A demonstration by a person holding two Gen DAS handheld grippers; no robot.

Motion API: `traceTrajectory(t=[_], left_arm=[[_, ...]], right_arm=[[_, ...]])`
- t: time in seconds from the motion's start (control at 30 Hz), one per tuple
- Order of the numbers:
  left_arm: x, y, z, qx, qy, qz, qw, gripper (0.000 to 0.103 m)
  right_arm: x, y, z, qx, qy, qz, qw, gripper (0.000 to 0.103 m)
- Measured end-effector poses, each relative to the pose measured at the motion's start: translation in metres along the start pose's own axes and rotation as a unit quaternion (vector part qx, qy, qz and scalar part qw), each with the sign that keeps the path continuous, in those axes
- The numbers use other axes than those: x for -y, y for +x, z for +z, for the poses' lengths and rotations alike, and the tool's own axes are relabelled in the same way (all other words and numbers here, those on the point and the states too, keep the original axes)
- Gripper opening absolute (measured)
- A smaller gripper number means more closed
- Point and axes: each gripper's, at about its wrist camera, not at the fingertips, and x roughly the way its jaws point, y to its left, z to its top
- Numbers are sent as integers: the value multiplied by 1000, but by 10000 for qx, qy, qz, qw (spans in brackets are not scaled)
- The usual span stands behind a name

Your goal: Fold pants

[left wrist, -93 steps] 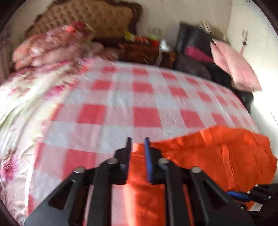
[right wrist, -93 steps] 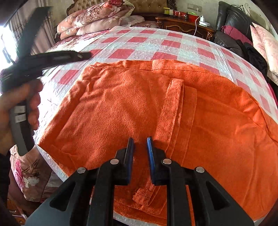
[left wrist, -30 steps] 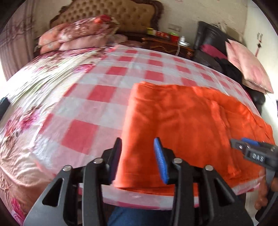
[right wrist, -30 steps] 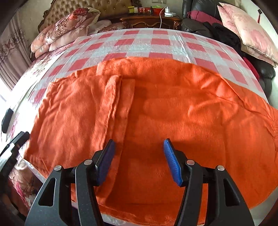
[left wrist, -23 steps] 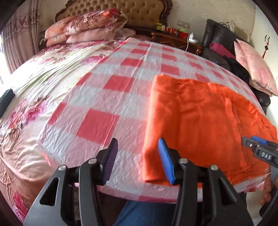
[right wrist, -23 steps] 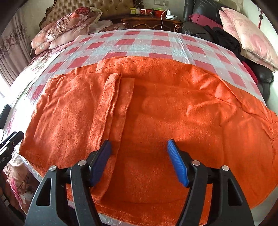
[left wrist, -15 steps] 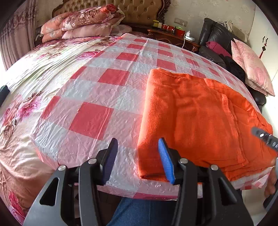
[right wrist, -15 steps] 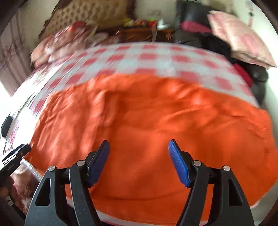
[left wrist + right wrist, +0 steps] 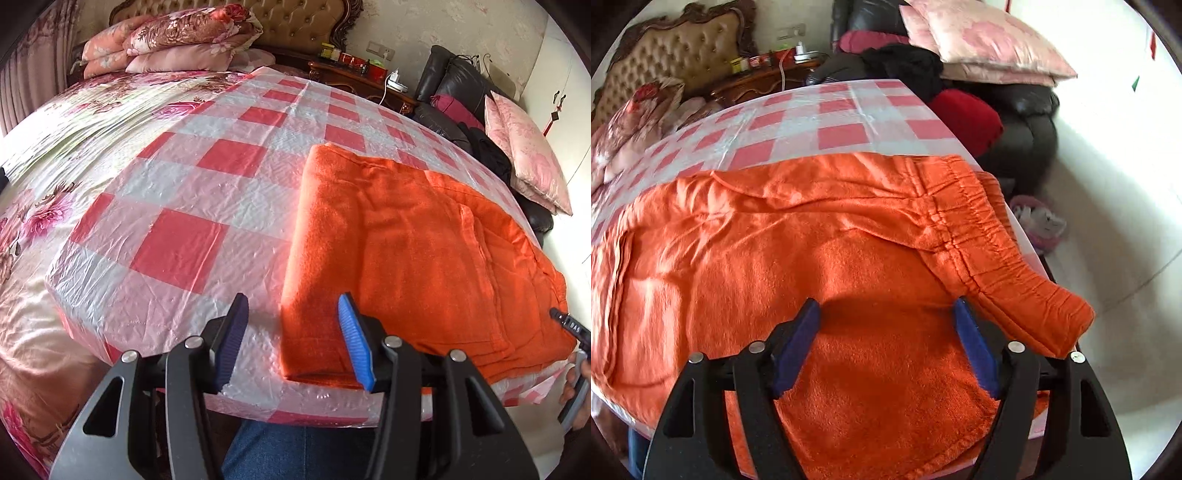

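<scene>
Orange fleece pants (image 9: 399, 251) lie flat on the red-and-white checked sheet (image 9: 192, 206), legs folded over. My left gripper (image 9: 291, 332) is open and empty, hovering at the near left corner of the folded end. In the right wrist view the pants (image 9: 798, 258) fill the frame, and their elastic waistband (image 9: 982, 236) lies at the right, hanging past the bed's corner. My right gripper (image 9: 886, 332) is open wide and empty, low over the cloth just left of the waistband. The right gripper's tip also shows in the left wrist view (image 9: 569, 325).
Floral pillows (image 9: 177, 40) lie against the tufted headboard. A wooden nightstand (image 9: 354, 74) with small items stands behind the bed. A black sofa (image 9: 1015, 110) with pink cushions (image 9: 982, 40) is at the right. Slippers (image 9: 1038, 221) lie on the floor by the bed's corner.
My right gripper has swung right along the pants from the folded legs to the waistband end, staying open. My left gripper has barely moved and stays open at the folded corner.
</scene>
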Motion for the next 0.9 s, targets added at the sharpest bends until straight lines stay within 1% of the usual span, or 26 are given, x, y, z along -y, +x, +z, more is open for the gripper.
traceTrajectory(t=[0.1,0.17,0.23,0.27,0.33,0.4,0.43,0.5,0.57,0.63,0.7,0.77,0.83,0.87,0.9], left_arm=[[-2,-1,-1,-6,-5,-24,10000,51],[-4,-3,-3,-4,-9,-35,10000,51],[-5,-4,-4,9,7,-49,10000,52],[-5,-4,-5,16,4,-71,10000,52],[-6,-5,-6,32,-19,-136,9999,52],[-6,-6,-7,34,-51,-239,9997,52],[-7,-7,-7,32,-66,-297,9995,52],[-7,-7,-9,33,-90,-404,9991,52],[-8,-8,-10,22,-133,-507,9986,52],[-11,-10,-11,10,-198,-616,9979,52],[-13,-11,-14,-8,-260,-742,9969,52],[-14,-13,-16,-26,-333,-874,9956,51],[-14,-14,-18,-60,-367,-1047,9938,50],[-14,-14,-19,-86,-392,-1129,9928,47],[-15,-13,-20,-143,-490,-1288,9904,43]], right_arm=[[-3,0,-5,117,-102,-65,9999,75],[-4,-2,-4,101,-100,-120,9998,76],[-8,-8,-1,67,-80,-329,9994,76],[-14,-16,0,141,-128,-338,9992,76],[-31,-31,2,231,-264,-52,9994,76],[-68,-47,2,282,-610,446,9967,76],[-83,-52,2,301,-767,588,9949,76],[-125,-64,-2,324,-1131,944,9886,76],[-165,-70,-6,233,-1396,1352,9807,75],[-202,-75,-11,158,-1613,1593,9738,73],[-228,-79,-15,171,-1804,1693,9688,68],[-246,-81,-20,183,-1973,1698,9654,66],[-259,-75,-23,39,-2033,1658,9650,62],[-262,-72,-24,-27,-2045,1634,9651,59],[-265,-69,-27,-103,-2068,1579,9655,54]])
